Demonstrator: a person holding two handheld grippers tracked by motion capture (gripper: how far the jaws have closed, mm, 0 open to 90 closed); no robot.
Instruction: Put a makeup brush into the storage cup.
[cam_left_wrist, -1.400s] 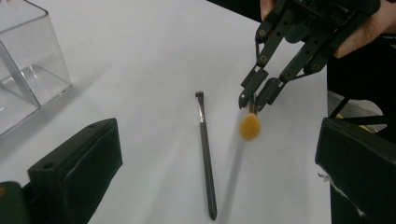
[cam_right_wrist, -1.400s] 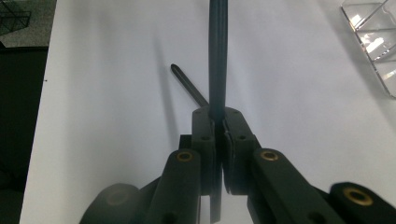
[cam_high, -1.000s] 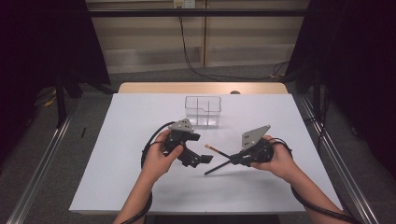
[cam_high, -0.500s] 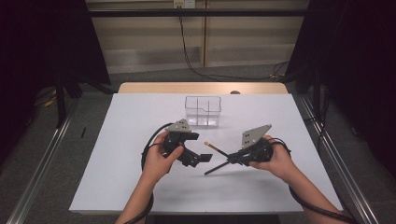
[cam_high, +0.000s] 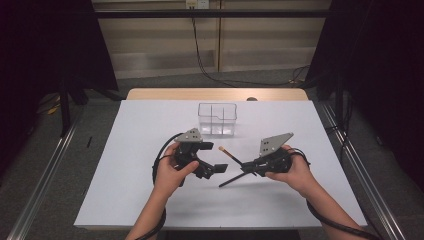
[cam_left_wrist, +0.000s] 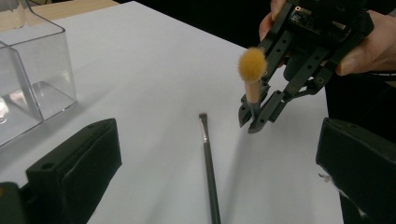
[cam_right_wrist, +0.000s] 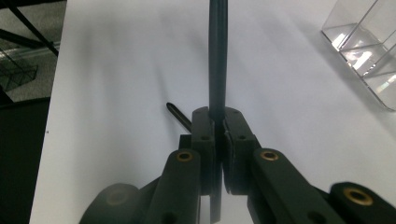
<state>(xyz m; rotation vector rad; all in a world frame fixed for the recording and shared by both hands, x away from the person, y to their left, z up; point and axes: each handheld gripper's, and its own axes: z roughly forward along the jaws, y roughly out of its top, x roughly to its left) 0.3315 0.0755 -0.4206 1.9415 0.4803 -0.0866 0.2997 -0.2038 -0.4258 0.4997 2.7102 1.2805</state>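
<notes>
A make-up brush with a fluffy orange head (cam_left_wrist: 252, 65) and a dark handle (cam_right_wrist: 217, 70) is held off the table by my right gripper (cam_left_wrist: 252, 122), whose jaws are shut on the handle (cam_high: 245, 167) (cam_right_wrist: 217, 116). The orange head (cam_high: 222, 149) points toward my left gripper (cam_high: 212, 170). That left gripper (cam_left_wrist: 219, 128) is open, its jaws wide apart with nothing between them. A thin black brush (cam_left_wrist: 208, 158) lies flat on the white table between the two grippers (cam_high: 232, 180), its tip showing behind the right jaws (cam_right_wrist: 180, 116).
A clear plastic box with compartments (cam_high: 217, 119) stands on the white table sheet (cam_high: 125, 190) behind the grippers, close on the left in the left gripper view (cam_left_wrist: 32, 84). Metal rails (cam_high: 45, 185) run along both table sides.
</notes>
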